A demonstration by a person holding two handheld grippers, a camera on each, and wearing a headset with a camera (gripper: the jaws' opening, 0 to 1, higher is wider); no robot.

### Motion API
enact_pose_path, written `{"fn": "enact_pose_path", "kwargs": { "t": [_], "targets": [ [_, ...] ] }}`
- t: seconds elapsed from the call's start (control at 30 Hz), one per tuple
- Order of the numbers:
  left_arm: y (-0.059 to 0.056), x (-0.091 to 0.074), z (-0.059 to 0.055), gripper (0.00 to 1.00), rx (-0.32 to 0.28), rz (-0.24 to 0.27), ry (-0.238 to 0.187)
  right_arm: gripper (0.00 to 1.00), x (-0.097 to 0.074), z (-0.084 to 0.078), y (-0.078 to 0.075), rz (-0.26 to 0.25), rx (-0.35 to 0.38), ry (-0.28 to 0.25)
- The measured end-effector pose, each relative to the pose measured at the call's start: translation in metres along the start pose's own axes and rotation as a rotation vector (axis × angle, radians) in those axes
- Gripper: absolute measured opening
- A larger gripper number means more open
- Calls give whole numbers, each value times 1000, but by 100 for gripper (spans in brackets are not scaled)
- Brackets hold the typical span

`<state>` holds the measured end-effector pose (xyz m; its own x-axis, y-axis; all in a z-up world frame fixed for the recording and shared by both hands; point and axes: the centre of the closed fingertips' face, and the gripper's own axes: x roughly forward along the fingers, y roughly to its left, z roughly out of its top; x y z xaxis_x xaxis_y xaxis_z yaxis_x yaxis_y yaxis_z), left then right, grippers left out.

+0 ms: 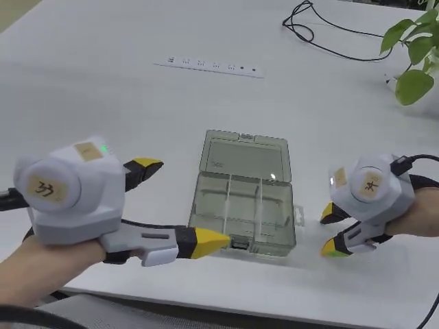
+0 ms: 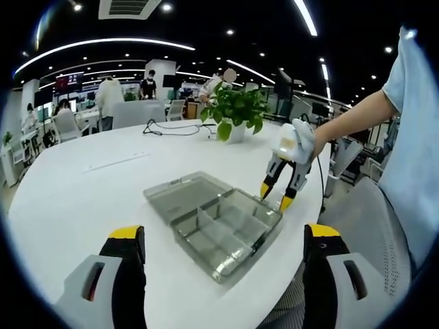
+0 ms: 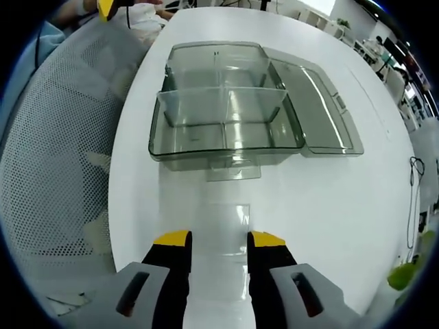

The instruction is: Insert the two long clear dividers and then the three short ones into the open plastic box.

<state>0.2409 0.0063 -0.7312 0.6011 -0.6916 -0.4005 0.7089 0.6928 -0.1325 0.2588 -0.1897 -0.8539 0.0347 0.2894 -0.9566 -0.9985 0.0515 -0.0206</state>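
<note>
The box (image 1: 274,240) lies open on the white desk (image 1: 103,89), close to the desk's near edge. Its lid (image 1: 245,159) is folded flat behind the base. Clear dividers (image 3: 223,103) stand upright inside the base and split it into compartments; how many there are is hard to tell.

The left gripper (image 1: 180,203) hovers just left of the box, jaws spread wide and released. Its lower yellow tip is by the box's front left corner, but I cannot tell whether it touches. The right gripper (image 1: 329,233) hangs just right of the box, jaws apart and released, pointing at the box's right side.

Beyond the box lie a power strip (image 1: 209,66) and a black cable (image 1: 329,34). A plant (image 1: 411,55) stands well off to the box's far right.
</note>
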Motion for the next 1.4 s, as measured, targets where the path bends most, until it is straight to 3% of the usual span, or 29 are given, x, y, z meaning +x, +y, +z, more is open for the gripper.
{"fn": "enact_pose_path", "kwargs": {
  "t": [0.5,0.83,0.97,1.1,1.23,1.4],
  "targets": [
    [-2,3,0,96,-29,-8,-10,33,-1,0,0,-13,18,2],
    [-6,9,-3,90,-85,-23,-9,33,-14,-2,-7,-70,19,-17],
    [-10,18,-1,87,-121,-34,-1,33,-25,3,-10,-113,18,-48],
    [-17,31,11,84,-170,-66,-32,33,-37,11,-11,-150,3,-79],
    [-24,47,19,77,-201,-92,-18,33,-50,21,-12,-189,-21,-99],
    [-38,67,28,70,-260,-167,-3,33,-68,38,-19,-255,-67,-143]
  ]
}}
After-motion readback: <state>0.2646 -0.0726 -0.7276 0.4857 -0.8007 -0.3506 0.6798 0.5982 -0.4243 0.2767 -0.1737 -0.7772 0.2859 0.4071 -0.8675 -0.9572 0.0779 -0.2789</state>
